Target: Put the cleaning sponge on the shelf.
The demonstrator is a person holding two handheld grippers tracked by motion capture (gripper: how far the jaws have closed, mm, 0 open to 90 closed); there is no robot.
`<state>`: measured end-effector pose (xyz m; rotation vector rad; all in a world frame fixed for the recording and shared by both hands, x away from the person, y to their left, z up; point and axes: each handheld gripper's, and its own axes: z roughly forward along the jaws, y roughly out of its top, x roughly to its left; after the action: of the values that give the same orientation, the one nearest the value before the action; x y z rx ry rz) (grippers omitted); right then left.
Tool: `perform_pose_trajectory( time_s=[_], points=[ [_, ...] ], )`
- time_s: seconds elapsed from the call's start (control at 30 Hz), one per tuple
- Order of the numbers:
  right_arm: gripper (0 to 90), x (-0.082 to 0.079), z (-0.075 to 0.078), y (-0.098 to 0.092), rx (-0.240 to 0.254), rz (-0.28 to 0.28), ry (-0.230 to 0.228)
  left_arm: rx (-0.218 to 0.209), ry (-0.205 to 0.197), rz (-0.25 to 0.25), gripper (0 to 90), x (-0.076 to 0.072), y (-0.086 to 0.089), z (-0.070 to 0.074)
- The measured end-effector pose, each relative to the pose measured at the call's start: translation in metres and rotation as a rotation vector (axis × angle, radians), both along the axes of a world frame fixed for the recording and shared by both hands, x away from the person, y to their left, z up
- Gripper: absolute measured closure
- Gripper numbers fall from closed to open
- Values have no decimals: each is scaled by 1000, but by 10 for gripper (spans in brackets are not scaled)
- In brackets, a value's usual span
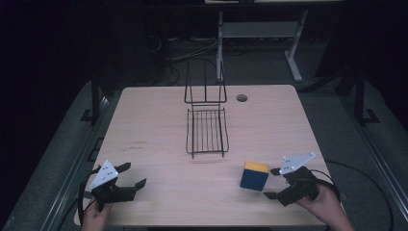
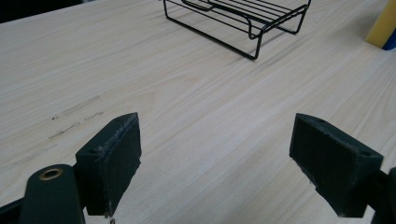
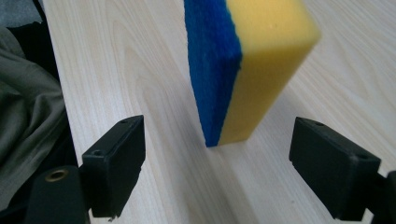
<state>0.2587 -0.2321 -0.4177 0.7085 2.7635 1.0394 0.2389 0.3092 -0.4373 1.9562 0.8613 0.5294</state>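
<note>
Both grippers: jaws wide, holding nothing | sponge (image 1: 254, 176) near right gripper (image 1: 273, 183) | wire rack (image 1: 207, 131) bare

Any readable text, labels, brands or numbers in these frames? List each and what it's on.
None readable.
The sponge shows plain blue and yellow faces, no print.
The wire rack carries no label.
The table has faint dark marks near its left side, too small and blurred to read as text.
The left gripper and right gripper show no markings.
</note>
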Motion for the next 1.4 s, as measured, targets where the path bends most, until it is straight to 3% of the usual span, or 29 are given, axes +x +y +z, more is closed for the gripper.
perform_pose_trajectory(
  time_s=[0.83, 1.4],
  points=[
    [220, 22, 3, 21, -17, 21, 15, 2, -5, -2, 162, 0, 0, 1],
    [374, 29, 1, 30, -28, 38, 28, 2, -6, 0, 162, 0, 1, 1]
  ],
)
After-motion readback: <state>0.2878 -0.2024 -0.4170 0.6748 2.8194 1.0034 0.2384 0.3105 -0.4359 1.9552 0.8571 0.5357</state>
